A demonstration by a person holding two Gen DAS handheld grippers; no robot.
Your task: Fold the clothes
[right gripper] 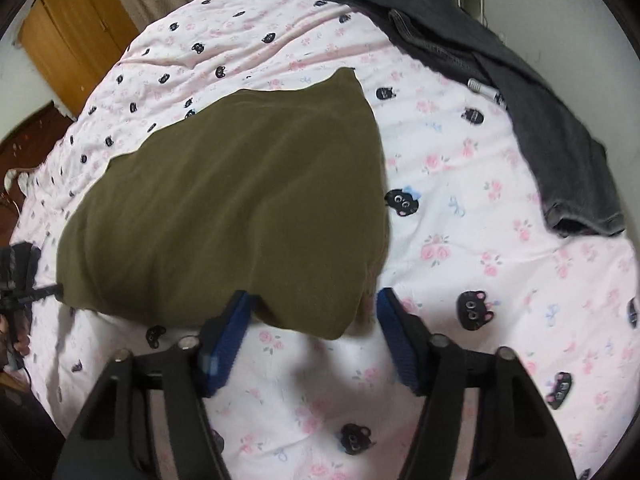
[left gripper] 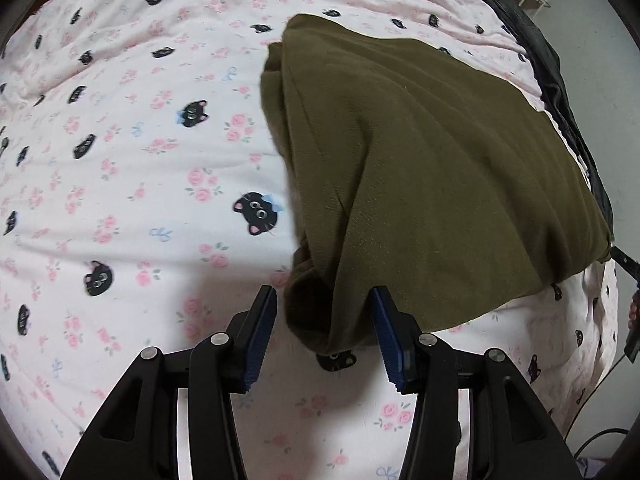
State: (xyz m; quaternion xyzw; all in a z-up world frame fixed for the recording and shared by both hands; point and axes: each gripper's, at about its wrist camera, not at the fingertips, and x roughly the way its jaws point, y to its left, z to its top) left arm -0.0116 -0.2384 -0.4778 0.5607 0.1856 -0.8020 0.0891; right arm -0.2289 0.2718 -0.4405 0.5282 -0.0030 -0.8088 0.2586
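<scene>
Your left gripper (left gripper: 324, 320) and right gripper (right gripper: 314, 322) each stand spread over a near corner of the folded olive garment (left gripper: 420, 168), whose cloth lies between the jaws unpinched, on the pink cat-print bed cover (left gripper: 140, 184), apart from the dark jeans (right gripper: 552, 120).

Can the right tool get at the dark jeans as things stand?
Probably yes: the dark jeans lie uncovered beyond open bedspread, right of the olive garment, and the right tool looks open and empty.
</scene>
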